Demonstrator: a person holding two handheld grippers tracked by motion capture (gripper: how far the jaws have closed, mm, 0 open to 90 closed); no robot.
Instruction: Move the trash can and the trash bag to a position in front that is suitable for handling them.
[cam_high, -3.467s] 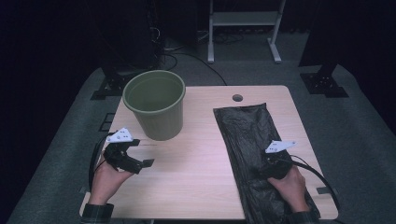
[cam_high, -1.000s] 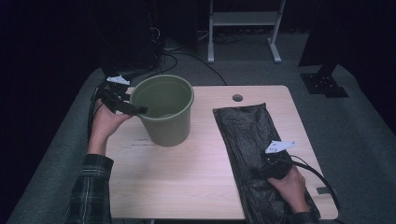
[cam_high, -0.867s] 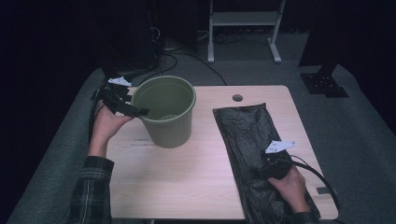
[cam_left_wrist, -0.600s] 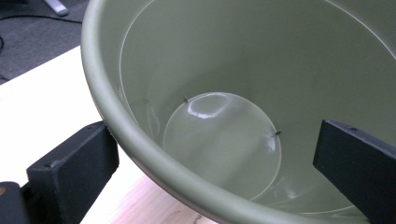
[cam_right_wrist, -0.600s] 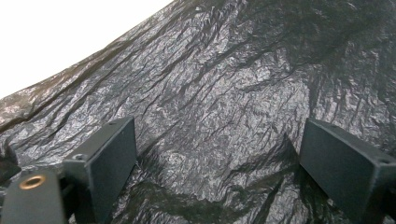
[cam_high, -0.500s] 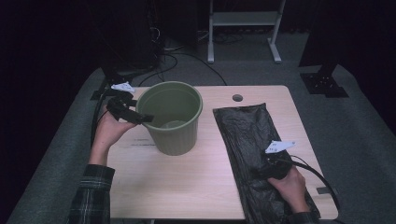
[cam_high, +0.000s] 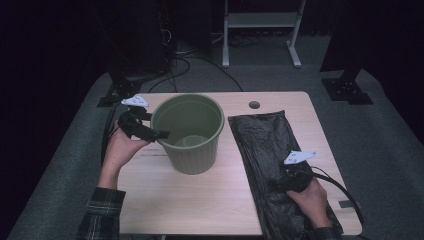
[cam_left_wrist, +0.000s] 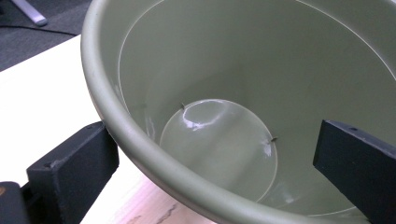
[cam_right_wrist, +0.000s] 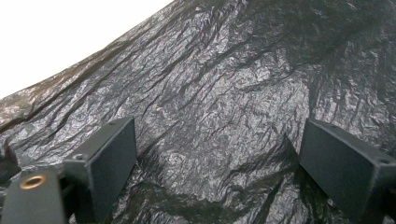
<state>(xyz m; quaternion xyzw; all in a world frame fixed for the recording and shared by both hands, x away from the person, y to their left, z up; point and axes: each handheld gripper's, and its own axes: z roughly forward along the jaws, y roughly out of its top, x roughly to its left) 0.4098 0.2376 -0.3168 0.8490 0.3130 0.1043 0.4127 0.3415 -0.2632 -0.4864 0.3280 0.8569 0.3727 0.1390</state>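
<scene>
Lit from above, with the desk (cam_high: 175, 200) bright and evenly pale in the high view while the surroundings fall off into near black. Soft, short shadow under the green bucket (cam_high: 192, 150); dim inside its walls. Slightly soft and grainy overall, with fine detail lost in the dark floor area. In the left claw view, sharp on the bucket rim (cam_left_wrist: 140, 154), white glare patches on the bucket floor, desk blown out to near white at left, near jaws a little soft. In the right claw view, many small glints on the creased black bag (cam_right_wrist: 224, 102), desk corner overexposed to plain white, jaws mildly blurred.
</scene>
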